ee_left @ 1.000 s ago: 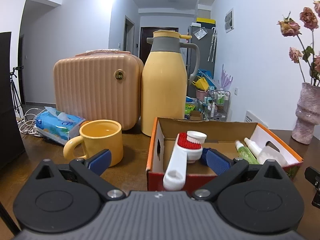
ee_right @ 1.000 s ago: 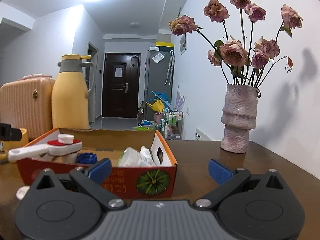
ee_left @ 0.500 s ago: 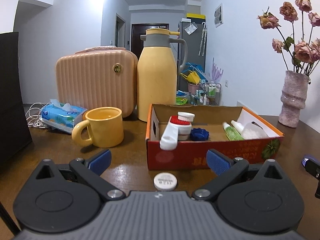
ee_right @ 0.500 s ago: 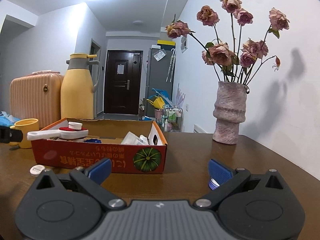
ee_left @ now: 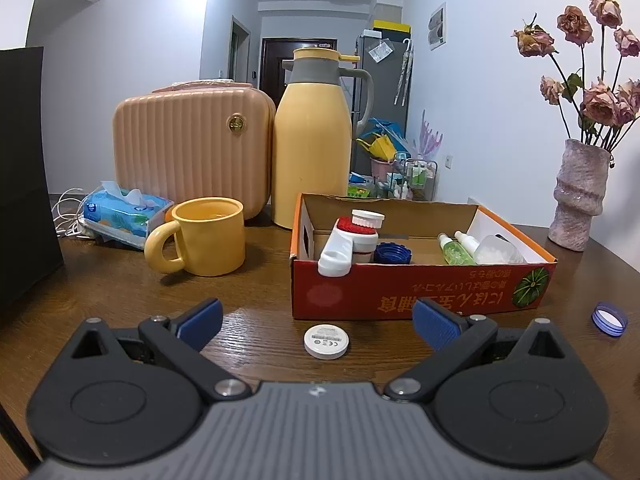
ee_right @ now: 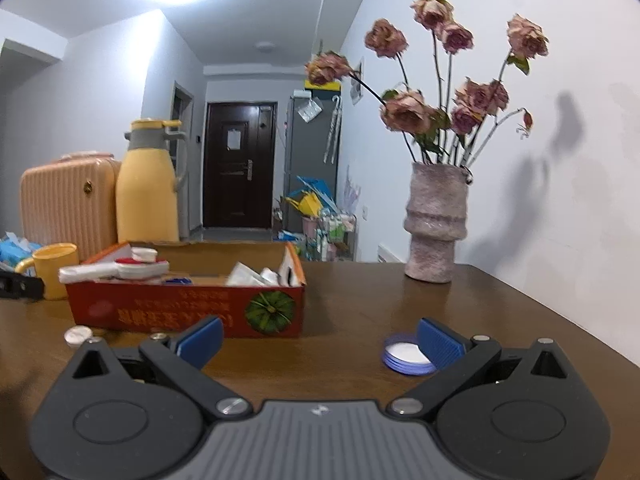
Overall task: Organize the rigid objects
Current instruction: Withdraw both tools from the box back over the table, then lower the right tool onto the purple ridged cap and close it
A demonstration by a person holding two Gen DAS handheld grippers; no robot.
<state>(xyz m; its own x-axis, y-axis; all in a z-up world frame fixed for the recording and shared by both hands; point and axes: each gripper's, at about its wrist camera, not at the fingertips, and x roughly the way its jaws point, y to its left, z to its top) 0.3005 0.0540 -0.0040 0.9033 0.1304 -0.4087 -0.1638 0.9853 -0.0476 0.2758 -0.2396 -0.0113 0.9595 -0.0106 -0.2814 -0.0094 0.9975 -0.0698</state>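
**Both grippers wide open over the table, two loose caps outside the box**

The wooden table [ee_left: 248,292] carries everything. At its far left stands a ribbed pink case [ee_left: 192,152], and just beside it on the right a tall yellow jug [ee_left: 314,140] with a grey collar. At the far right, near the wall, is a rough pink vase [ee_left: 578,196] with dried roses.

The red box [ee_left: 420,284] sits in the middle, open on top, with a pumpkin picture on its front right corner. Inside at the left lies a white brush [ee_left: 352,236] with a red part; its handle leans over the front wall. Next to it is a blue cap [ee_left: 394,254], and further right a green bottle [ee_left: 454,252] and a clear bottle [ee_left: 498,250] lie side by side.

Left of the box stands a yellow mug [ee_left: 208,240], handle to the left, and behind it a blue tissue pack [ee_left: 124,212] (its paper sticks out at the top).

The left gripper [ee_left: 316,320] is empty, its blue pads spread far apart. Between them, on the table just in front of the box, lies a white disc [ee_left: 326,341] with small print.

The right gripper [ee_right: 320,338] is also empty and spread wide. A blue ring cap [ee_right: 404,354] with a white inside lies on the table, close to the right pad [ee_right: 438,342] and partly hidden by it; I cannot tell if they touch.
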